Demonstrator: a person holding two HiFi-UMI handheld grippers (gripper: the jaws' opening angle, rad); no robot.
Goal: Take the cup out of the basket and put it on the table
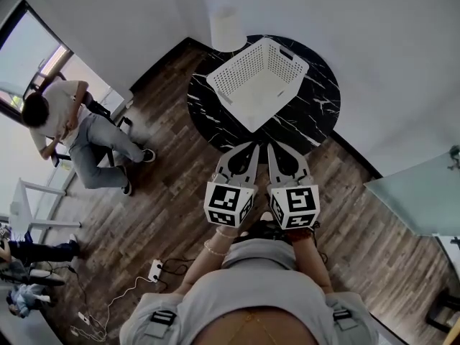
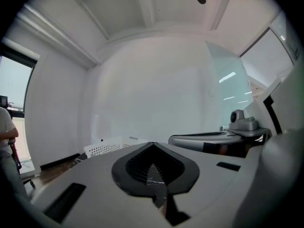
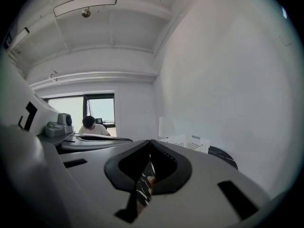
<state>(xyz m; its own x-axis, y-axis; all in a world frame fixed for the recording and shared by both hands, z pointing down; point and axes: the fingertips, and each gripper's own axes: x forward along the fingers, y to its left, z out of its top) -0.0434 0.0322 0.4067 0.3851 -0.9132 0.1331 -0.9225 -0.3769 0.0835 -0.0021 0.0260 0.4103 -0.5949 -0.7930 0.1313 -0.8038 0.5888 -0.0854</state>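
Observation:
A white perforated basket (image 1: 259, 81) sits on a round black marble table (image 1: 316, 113); what shows of its inside looks empty. A white cup-like cylinder (image 1: 228, 27) stands upright at the table's far edge, just beyond the basket. The right gripper view shows the same cup (image 3: 166, 126) beside the basket (image 3: 190, 143). My left gripper (image 1: 253, 146) and right gripper (image 1: 272, 146) are side by side at the table's near edge, short of the basket. Both are shut and hold nothing. The left gripper view shows its closed jaws and the basket (image 2: 107, 146) beyond them.
A person (image 1: 68, 124) sits on a chair at the left, by a window. A white desk (image 1: 25, 207) stands further left. A power strip with cable (image 1: 154, 270) lies on the wooden floor. A pale glass surface (image 1: 417, 196) is at the right.

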